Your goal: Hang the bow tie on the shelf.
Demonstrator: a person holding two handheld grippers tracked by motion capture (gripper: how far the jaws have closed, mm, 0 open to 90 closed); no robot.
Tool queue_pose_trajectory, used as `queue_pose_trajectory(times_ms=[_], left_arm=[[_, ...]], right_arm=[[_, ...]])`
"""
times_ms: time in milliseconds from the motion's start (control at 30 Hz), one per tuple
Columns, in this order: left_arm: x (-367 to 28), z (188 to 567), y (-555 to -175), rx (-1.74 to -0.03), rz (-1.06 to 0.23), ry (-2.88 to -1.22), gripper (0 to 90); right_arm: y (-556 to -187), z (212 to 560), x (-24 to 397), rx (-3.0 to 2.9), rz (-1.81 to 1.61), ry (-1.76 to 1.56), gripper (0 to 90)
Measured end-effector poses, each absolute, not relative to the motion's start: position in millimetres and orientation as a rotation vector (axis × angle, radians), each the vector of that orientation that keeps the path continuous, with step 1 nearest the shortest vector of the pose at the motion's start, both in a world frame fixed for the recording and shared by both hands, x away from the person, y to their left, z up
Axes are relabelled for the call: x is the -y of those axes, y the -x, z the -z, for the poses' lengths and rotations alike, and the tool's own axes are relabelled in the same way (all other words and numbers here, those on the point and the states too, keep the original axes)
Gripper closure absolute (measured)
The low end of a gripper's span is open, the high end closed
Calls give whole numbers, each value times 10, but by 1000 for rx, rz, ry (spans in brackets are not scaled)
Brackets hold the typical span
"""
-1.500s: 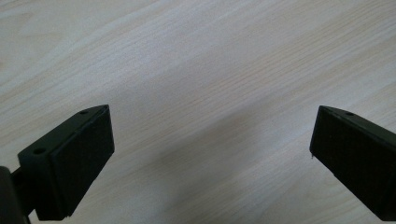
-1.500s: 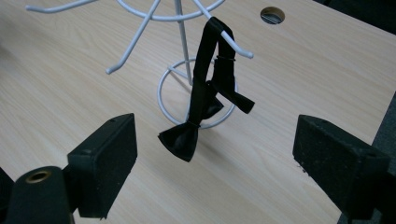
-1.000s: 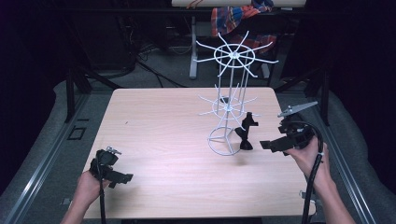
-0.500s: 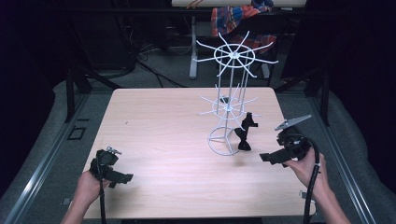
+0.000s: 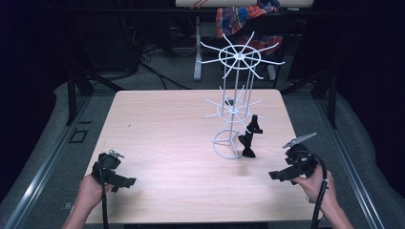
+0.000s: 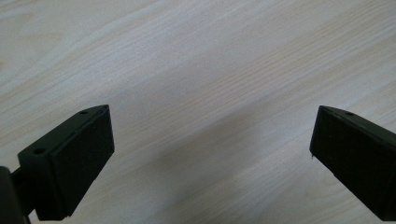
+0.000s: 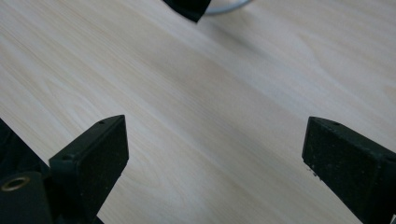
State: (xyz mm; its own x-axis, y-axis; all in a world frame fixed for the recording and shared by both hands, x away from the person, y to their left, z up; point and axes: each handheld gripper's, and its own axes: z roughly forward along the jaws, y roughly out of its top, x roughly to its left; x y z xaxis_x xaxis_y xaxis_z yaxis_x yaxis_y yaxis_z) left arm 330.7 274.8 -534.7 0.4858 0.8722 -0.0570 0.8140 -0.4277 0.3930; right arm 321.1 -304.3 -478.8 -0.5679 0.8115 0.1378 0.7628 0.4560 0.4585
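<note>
Dark floor ringed the pale wooden table point(image 5: 157, 124); from above, a black bow point(image 5: 248, 138) hung on the white wire rack point(image 5: 234, 109). It looked soft and light, best pinched at its knot. My right gripper point(image 5: 282, 174) had drawn back toward me. My left gripper point(image 6: 210, 154) gaped, empty. Right gripper view: jaws wide, empty.

Both hands hold the left gripper point(image 5: 125, 182) and right gripper point(image 5: 276, 175) low, fingers spread wide.

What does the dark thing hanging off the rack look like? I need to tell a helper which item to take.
On the wooden table stands a white wire rack. From a lower prong on its right side hangs a black bow tie, the one dark, floppy piece against the thin white wires.
</note>
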Motion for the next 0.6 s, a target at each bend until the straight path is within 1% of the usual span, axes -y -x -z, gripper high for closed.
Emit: queue_pose_trajectory(times_ms=[67,100,133,167,200,233,267,367,433,600], left_arm=[[-2746,5347,-3308,-1407,-222,-2367,0],[-2741,5342,-3306,-1404,-222,-2368,0],[-2741,5342,-3306,-1404,-222,-2368,0],[-2738,5342,-3305,-1403,-223,-2366,0],[-2735,5337,-3306,-1399,-223,-2371,0],[-2735,5337,-3306,-1399,-223,-2371,0],[-2734,5336,-3306,-1396,-222,-2374,0],[-2732,5337,-3303,-1395,-223,-2373,0],[-2736,5337,-3303,-1396,-223,-2372,0],[-2731,5338,-3309,-1401,-223,-2372,1]], right_arm=[[-3209,4825,3052,-2598,-730,-1421,68],[-3209,4902,3066,-2624,-717,-1445,69],[-3209,4902,3066,-2624,-717,-1445,69],[-3209,4968,3055,-2652,-644,-1451,68],[-3211,5016,3039,-2676,-669,-1471,68],[-3211,5016,3039,-2676,-669,-1471,68],[-3217,5035,3023,-2681,-593,-1449,70],[-3223,5065,3003,-2680,-635,-1445,76],[-3228,5045,3008,-2685,-590,-1439,86],[-3235,5064,3013,-2670,-656,-1453,114]])
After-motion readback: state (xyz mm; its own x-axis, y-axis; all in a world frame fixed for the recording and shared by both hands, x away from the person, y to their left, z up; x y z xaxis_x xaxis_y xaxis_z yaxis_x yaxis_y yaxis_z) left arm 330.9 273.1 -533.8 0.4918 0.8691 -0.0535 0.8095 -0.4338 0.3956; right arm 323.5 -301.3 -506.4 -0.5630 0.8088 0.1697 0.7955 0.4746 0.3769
